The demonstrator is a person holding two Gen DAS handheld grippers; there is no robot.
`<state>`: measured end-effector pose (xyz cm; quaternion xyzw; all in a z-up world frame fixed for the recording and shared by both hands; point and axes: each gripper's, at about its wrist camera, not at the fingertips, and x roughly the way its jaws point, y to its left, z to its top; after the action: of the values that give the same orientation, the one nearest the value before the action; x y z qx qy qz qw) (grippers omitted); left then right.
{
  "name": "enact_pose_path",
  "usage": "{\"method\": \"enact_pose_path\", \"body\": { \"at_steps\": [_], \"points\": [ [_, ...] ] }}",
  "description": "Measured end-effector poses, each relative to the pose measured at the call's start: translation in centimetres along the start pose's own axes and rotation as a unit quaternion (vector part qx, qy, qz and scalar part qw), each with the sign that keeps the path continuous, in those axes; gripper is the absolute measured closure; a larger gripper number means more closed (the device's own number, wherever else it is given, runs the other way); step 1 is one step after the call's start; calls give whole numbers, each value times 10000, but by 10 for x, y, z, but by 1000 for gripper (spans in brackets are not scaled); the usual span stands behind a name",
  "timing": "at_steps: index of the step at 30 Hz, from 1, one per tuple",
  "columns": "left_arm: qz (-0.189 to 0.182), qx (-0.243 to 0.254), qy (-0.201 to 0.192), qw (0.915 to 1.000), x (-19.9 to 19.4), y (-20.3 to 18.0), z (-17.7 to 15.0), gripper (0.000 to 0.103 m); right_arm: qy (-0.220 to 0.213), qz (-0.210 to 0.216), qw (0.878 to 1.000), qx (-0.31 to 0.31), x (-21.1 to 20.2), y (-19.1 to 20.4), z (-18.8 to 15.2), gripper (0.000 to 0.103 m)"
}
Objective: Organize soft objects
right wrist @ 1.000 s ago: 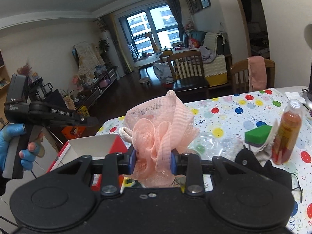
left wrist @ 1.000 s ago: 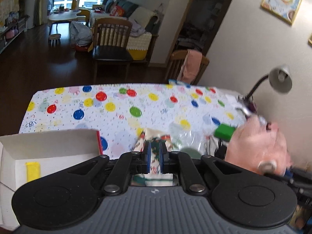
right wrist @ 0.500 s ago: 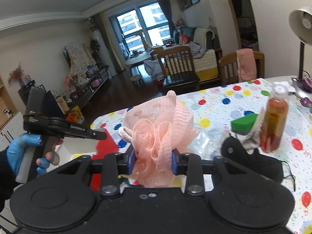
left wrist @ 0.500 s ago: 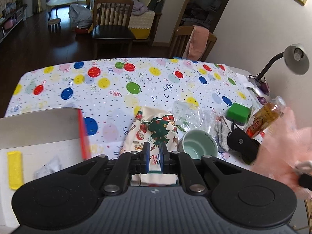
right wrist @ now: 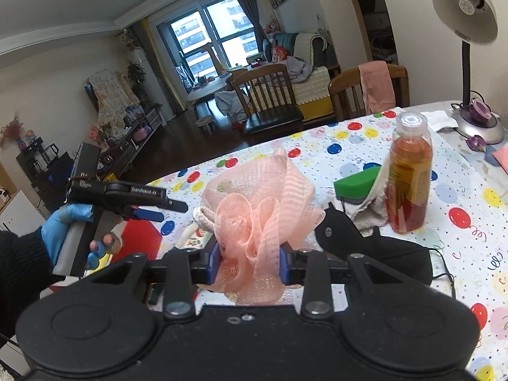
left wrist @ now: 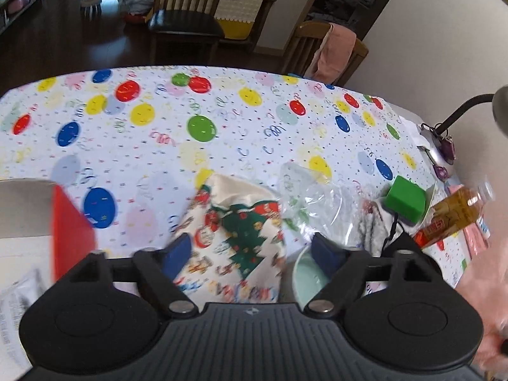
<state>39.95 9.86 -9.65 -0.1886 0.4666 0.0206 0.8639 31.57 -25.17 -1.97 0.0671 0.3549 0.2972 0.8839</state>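
Observation:
My left gripper is open above a Christmas-print cloth that lies on the balloon-print tablecloth; the cloth sits between the two blue pads, not gripped. My right gripper is shut on a pink mesh bath pouf with a white rope loop, held above the table. The pouf shows as a pink blur at the right edge of the left wrist view. The left gripper also shows at the left of the right wrist view, held in a blue-gloved hand.
A white box with a red side stands at the left. A pale green cup, crumpled clear plastic, a green sponge, an orange drink bottle, a black mask and a desk lamp are at the right.
My left gripper has opened and let go of the Christmas cloth, which now lies on the table. My right gripper has moved right with the pouf, nearer the bottle.

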Motion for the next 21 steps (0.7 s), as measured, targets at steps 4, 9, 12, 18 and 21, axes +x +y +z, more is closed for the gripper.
{"method": "enact_pose_path", "body": {
  "at_steps": [4,9,12,18,21],
  "points": [
    [24,17,78,10000,22,-15,11,16,81,-24,10000,30,6,-9,1,69],
    [332,-9,207,9992,54,-26,17,16,159,-39,9999,28,11,-17,2,69],
    [438,19,315,9985,71,-28,19,16,229,-54,9997,55,14,-24,0,69],
    [872,202,436,9950,96,-35,17,16,363,-85,9992,119,18,-33,-3,69],
    [1015,89,491,9936,104,-30,18,17,414,-97,9990,144,19,-36,-5,69]
  ]
}}
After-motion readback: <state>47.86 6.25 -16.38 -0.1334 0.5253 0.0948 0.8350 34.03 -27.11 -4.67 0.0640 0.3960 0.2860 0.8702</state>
